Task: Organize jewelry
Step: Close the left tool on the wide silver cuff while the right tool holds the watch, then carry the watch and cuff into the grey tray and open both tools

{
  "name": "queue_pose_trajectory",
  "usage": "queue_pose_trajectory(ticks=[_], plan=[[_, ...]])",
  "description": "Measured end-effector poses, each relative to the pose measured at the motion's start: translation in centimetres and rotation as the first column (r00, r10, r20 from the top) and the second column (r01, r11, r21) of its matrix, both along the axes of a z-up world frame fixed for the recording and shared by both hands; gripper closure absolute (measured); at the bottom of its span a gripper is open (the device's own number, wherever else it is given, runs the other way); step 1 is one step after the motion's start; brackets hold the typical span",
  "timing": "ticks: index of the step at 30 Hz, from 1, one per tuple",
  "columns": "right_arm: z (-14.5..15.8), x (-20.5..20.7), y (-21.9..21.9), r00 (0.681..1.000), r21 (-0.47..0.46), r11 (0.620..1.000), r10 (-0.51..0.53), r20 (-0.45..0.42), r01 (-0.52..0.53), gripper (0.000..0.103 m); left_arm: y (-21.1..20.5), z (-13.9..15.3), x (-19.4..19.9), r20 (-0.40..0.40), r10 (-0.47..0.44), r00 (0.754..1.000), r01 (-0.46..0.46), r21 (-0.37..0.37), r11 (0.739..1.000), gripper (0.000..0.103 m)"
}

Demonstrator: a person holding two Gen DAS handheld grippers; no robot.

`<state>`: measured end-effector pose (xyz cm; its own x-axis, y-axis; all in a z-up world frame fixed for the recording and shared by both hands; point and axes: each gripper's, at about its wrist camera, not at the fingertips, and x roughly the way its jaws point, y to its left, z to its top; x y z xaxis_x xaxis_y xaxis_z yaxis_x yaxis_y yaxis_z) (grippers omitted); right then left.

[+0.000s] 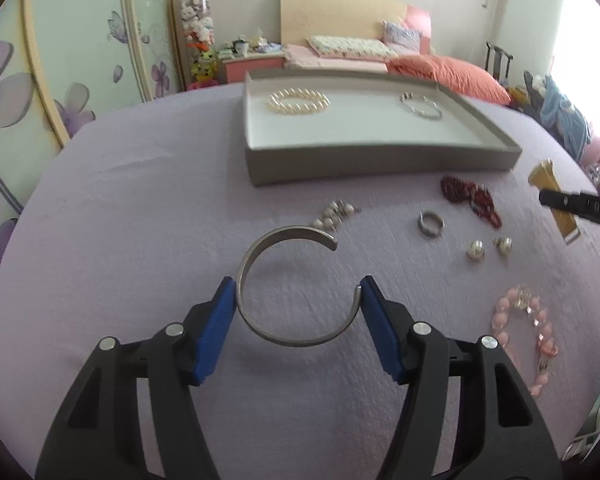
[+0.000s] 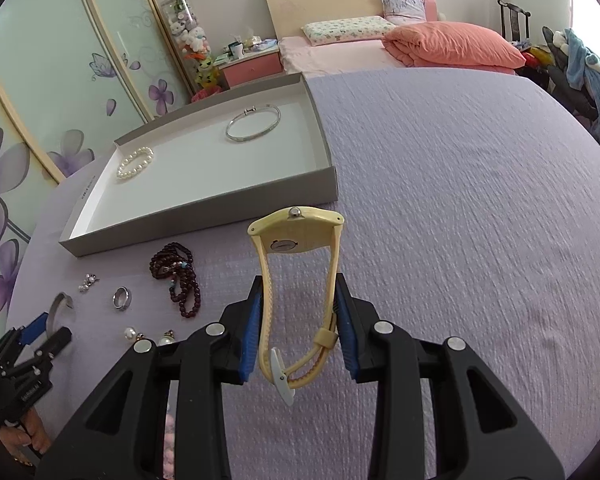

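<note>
My left gripper (image 1: 296, 286) is shut on a silver open cuff bangle (image 1: 284, 280), its blue pads pressing both sides, above the lilac cloth. My right gripper (image 2: 298, 284) is shut on a cream-yellow wristwatch (image 2: 296, 240) by its strap, held above the cloth. The grey tray (image 1: 380, 160) with a white floor lies ahead; in it are a pearl bracelet (image 1: 298, 100) and a thin silver bangle (image 1: 422, 106). The tray (image 2: 204, 216) also shows in the right wrist view, to the left.
On the cloth lie a dark red bead strand (image 1: 470, 198), a silver ring (image 1: 431, 224), two pearl earrings (image 1: 488, 248), a small pearl cluster (image 1: 336, 212) and a pink bead bracelet (image 1: 528, 332). A bed (image 2: 380, 48) and wardrobe stand behind the table.
</note>
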<state>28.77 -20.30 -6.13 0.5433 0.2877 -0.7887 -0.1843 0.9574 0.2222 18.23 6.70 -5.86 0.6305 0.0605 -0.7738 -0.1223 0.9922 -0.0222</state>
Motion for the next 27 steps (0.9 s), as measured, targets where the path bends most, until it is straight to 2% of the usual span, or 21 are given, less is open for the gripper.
queue_pose_trajectory(ticks=[6, 17, 22, 27], plan=[[0.3, -0.5, 0.3, 1.000, 0.000, 1.000, 0.013, 0.011, -0.013, 0.068, 1.0, 2.7, -0.7, 0.079, 0.040, 0.996, -0.039, -0.016, 0.999, 0.041], [0.4, -0.4, 0.9, 0.999, -0.007, 0.999, 0.037, 0.008, -0.037, 0.068, 0.7, 3.7, -0.3, 0.100, 0.034, 0.994, -0.033, -0.019, 0.999, 0.041], [1.2, 0.0, 1.6, 0.997, -0.006, 0.998, 0.067, 0.036, -0.066, 0.068, 0.4, 4.4, 0.8, 0.121, 0.033, 0.992, -0.029, -0.036, 0.999, 0.041], [2.7, 2.0, 3.0, 0.993, -0.009, 0.997, 0.076, 0.093, -0.075, 0.068, 0.3, 5.4, 3.8, 0.154, 0.048, 0.987, -0.037, -0.071, 0.997, 0.040]])
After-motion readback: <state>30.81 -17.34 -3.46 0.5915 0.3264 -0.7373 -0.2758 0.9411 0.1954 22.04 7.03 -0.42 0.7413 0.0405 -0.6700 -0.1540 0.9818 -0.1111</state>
